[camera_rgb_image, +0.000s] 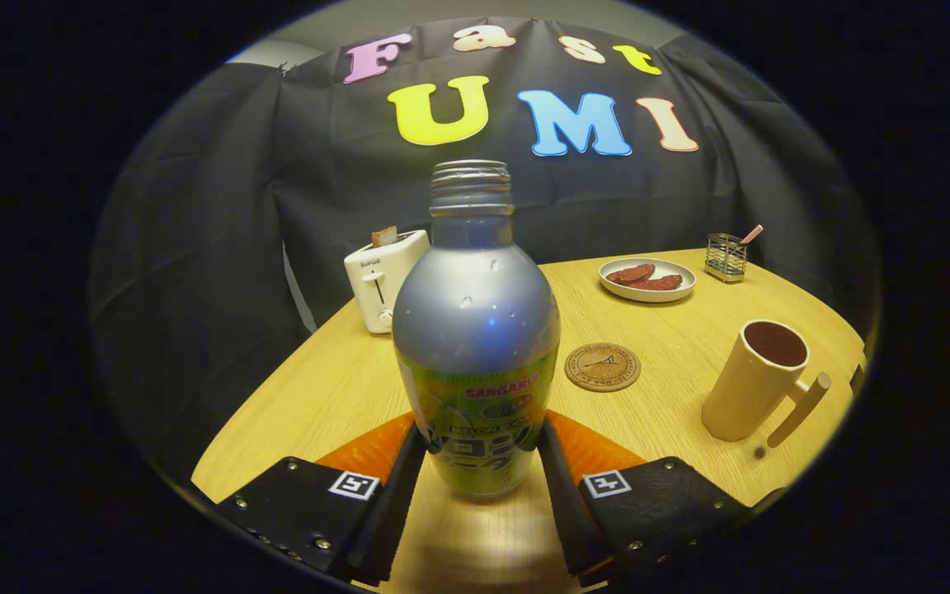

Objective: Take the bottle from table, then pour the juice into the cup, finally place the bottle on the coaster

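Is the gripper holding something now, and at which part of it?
Yes. The gripper holds the bottle by its lower body: both fingers press on its labelled sides near the base. The bottle is upright and has no cap.

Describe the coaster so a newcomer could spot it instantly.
On the round wooden table, look just beyond the capless silver-and-green bottle clamped in the hand-held gripper. The flat round cork coaster lies between it and the cream mug, the only flat brown disc.
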### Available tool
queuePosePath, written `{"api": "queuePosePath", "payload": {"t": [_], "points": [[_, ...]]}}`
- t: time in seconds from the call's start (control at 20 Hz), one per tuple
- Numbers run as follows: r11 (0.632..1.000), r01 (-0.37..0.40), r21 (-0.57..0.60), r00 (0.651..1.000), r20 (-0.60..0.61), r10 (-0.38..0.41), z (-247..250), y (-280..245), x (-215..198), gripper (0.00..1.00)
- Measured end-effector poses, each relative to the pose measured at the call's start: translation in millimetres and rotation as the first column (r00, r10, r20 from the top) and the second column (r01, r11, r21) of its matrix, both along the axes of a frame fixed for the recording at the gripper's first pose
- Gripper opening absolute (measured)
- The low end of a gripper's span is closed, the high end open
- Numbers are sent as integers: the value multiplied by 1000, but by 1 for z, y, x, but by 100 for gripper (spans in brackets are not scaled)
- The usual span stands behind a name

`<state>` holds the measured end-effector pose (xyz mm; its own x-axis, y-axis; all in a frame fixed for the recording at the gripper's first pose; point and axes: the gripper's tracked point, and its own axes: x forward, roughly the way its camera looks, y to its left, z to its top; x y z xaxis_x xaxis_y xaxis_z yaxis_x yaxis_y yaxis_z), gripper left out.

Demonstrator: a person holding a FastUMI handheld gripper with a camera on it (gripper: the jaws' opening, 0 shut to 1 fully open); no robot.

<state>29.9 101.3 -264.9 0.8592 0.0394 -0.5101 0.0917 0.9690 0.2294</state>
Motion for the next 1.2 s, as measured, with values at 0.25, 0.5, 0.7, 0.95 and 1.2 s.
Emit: {"api": "queuePosePath", "payload": {"t": [0.25,0.5,0.7,0.95,1.2], "points": [[987,45,157,999,15,-48,18,-13,1,75],[954,92,284,995,15,-101,31,-33,-6,75],[932,129,339,991,2,-137,32,-48,-13,75],[902,132,411,990,-13,-139,30,-56,-14,75],[826,163,540,985,-42,-167,27,-57,-16,75]]}}
